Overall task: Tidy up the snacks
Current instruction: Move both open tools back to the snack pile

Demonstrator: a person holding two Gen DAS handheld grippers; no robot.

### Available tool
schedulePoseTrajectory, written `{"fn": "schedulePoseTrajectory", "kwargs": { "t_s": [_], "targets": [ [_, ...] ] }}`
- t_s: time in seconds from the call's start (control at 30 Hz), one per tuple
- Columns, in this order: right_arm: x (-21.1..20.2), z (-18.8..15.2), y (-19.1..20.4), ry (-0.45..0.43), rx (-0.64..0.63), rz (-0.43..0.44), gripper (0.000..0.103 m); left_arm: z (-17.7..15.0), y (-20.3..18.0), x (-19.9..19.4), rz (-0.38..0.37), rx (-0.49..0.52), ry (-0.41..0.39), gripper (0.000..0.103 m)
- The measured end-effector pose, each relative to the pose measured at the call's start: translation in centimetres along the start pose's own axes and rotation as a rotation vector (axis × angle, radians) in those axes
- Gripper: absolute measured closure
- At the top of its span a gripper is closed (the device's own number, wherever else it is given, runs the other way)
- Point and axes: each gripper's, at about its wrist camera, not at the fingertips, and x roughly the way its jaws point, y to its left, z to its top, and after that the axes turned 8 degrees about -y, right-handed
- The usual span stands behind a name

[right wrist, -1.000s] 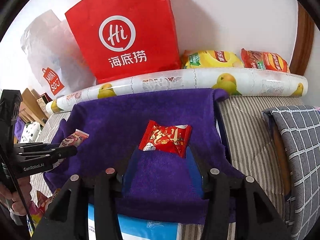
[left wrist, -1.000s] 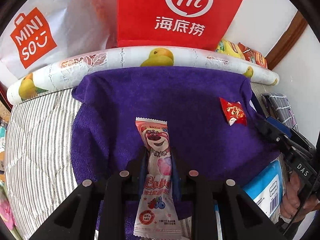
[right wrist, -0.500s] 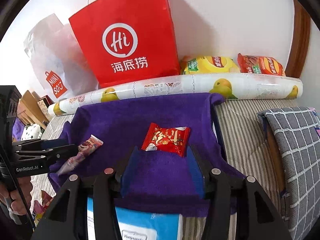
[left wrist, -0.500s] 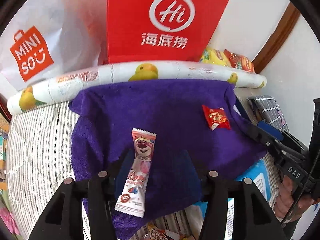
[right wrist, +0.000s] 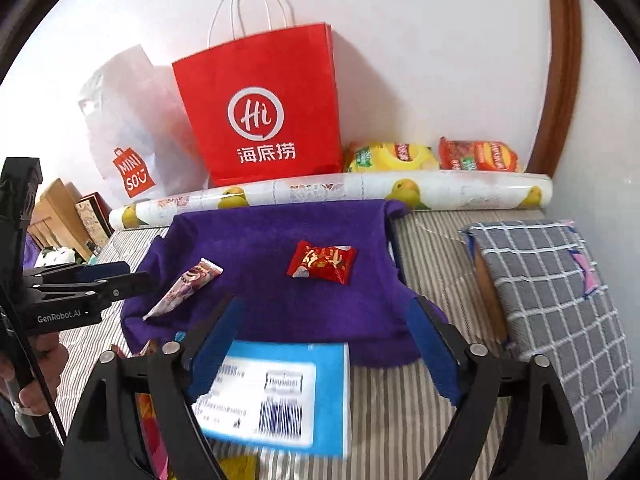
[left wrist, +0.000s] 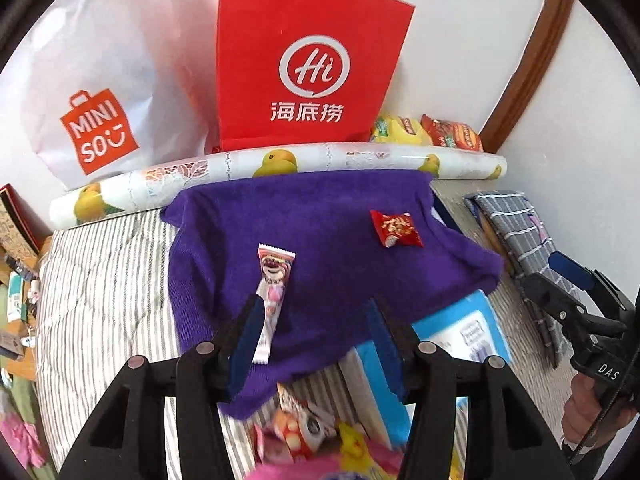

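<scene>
A purple towel lies on the striped bed. On it lie a long pink bear-print snack bar at the left and a small red snack packet at the right. My left gripper is open and empty, just behind the bar's near end; it also shows in the right wrist view. My right gripper is open and empty, pulled back from the red packet, and it also shows in the left wrist view.
A blue-and-white box lies at the towel's near edge. More snack packets lie below it. A red paper bag, a white Miniso bag, a rolled fruit-print sheet, chip bags and a grey checked cushion surround the towel.
My left gripper opened, let go of the pink bar onto the towel and pulled back. My right gripper also drew back from the red packet.
</scene>
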Motion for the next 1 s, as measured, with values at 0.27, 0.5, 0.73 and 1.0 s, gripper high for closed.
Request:
{"fn": "schedulePoseTrajectory", "kwargs": {
  "t_s": [0.27,0.5,0.73,1.0],
  "targets": [
    [-4.7,-1.8,0.2,-0.030,0.005,-0.057,0.011,-2.4,-0.9,-4.9,-0.016,-0.006,-0.043,0.052],
    [-7.6,-3.1,-1.0,-0.049,0.108,-0.003,0.011,-4.5,-1.0,-7.3,-0.007,-0.043,-0.055,0.052],
    [-8.9,-4.9,-1.5,-0.024,0.181,0.072,0.011,-6.8,-0.6,-9.1,-0.012,-0.064,-0.056,0.052],
    [-9.3,-7.6,-0.8,0.009,0.199,0.078,0.011,-9.1,0.4,-10.1,-0.018,-0.077,-0.051,0.052]
  ]
}}
